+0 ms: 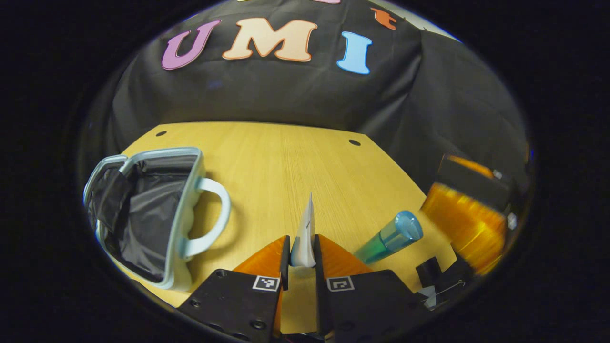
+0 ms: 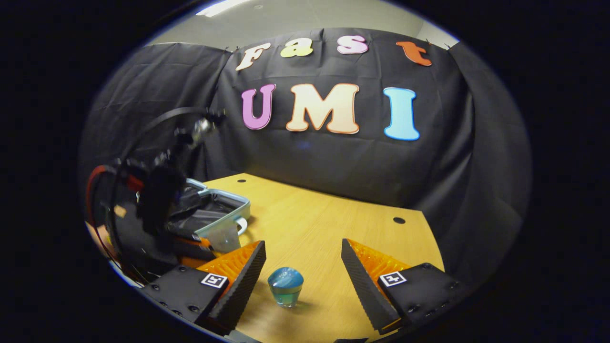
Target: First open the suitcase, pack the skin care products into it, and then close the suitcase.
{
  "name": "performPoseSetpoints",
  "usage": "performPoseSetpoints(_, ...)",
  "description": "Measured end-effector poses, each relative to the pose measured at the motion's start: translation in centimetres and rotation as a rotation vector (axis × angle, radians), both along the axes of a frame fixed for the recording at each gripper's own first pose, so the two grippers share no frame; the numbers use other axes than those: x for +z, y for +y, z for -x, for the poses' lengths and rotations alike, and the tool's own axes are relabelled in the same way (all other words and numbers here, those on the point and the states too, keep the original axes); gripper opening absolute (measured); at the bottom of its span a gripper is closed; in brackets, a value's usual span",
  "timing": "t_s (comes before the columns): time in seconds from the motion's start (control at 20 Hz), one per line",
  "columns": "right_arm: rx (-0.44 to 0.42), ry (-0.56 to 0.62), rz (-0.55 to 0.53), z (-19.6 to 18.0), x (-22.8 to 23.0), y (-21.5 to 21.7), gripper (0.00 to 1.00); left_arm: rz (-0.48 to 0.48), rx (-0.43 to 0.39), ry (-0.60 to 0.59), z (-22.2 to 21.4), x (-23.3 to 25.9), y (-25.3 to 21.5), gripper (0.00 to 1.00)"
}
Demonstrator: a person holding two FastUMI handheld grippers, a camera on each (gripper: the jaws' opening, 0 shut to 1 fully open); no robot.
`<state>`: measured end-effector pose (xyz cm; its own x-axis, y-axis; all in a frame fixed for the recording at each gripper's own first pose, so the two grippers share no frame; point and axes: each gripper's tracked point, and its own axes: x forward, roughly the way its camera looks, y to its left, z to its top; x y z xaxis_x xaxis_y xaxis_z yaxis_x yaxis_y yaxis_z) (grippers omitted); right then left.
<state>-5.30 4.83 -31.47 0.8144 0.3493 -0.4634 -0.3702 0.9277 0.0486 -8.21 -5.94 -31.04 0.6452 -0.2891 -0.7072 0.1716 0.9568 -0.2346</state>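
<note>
1. Left gripper view, bottom centre: the left gripper (image 1: 301, 243) carries two square black-and-white coded markers (image 1: 266, 283), one at the base of each finger. They are block patterns, with no letters or digits.
2. Right gripper view, bottom: the right gripper (image 2: 302, 242) bears two coded squares (image 2: 214, 280) of the same kind.
3. Left gripper view, bottom centre: the white tube (image 1: 304, 238) has a small dark mark, too small to read.

Pale wood-grain yellow table (image 1: 295, 162) under me — the suitcase (image 1: 183, 209) shows a light blue-grey rim and handle, glossy black lining. White tube (image 1: 305, 238) with one thin dark mark. The bottle (image 2: 285, 285) — translucent teal-green body, blue cap.
</note>
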Motion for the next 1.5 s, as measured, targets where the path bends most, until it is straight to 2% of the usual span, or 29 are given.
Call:
performPoseSetpoints(0.15, 0.029, 0.06, 0.008, 1.1, -3.4, 0.6, 1.0, 0.002, 0.051, -0.024, -0.6, 2.4, 1.9, 0.21)
performPoseSetpoints(0.3, 0.078, 0.156, 0.0, 2.5, -6.8, 1.8, 0.95, -0.034, 0.107, -0.037, -0.8, 3.9, 4.6, 0.21)
performPoseSetpoints(0.35, 0.095, 0.181, -0.012, 2.9, -7.3, 2.2, 0.9, -0.048, 0.127, -0.033, -0.5, 4.1, 5.6, 0.21)
performPoseSetpoints(0.45, 0.092, 0.174, -0.023, 2.8, -7.0, 2.3, 0.74, -0.063, 0.16, -0.017, -0.1, 4.1, 7.4, 0.21)
performPoseSetpoints(0.5, 0.103, 0.197, -0.042, 2.2, -8.1, 3.2, 0.54, -0.077, 0.174, -0.011, 0.1, 4.2, 8.5, 0.21)
performPoseSetpoints(0.6, 0.115, 0.246, -0.086, 2.7, -7.5, 3.9, 0.53, -0.122, 0.194, 0.017, 0.5, 3.7, 11.2, 0.21)
performPoseSetpoints(0.75, 0.109, 0.26, -0.088, 1.8, -6.3, 5.4, 0.53, -0.184, 0.223, 0.089, 1.4, 2.4, 16.0, 0.21)
performPoseSetpoints(1.0, 0.097, 0.298, -0.157, 1.3, -2.6, 10.8, 0.53, -0.211, 0.228, 0.229, 2.0, -0.3, 22.5, 0.21)
performPoseSetpoints(1.2, 0.106, 0.366, -0.218, 0.8, 0.0, 17.0, 0.51, -0.199, 0.183, 0.342, 2.4, -3.5, 24.9, 0.21)
performPoseSetpoints(1.35, 0.106, 0.442, -0.306, 0.4, 1.3, 21.5, 0.51, -0.158, 0.156, 0.387, 2.5, -5.2, 25.7, 0.21)
performPoseSetpoints(1.4, 0.108, 0.461, -0.323, 0.3, 1.4, 22.9, 0.51, -0.142, 0.155, 0.357, 1.6, -5.0, 25.9, 0.22)
performPoseSetpoints(1.5, 0.119, 0.478, -0.317, -0.1, 1.2, 25.4, 0.52, -0.105, 0.144, 0.381, 1.0, -5.5, 26.2, 0.21)
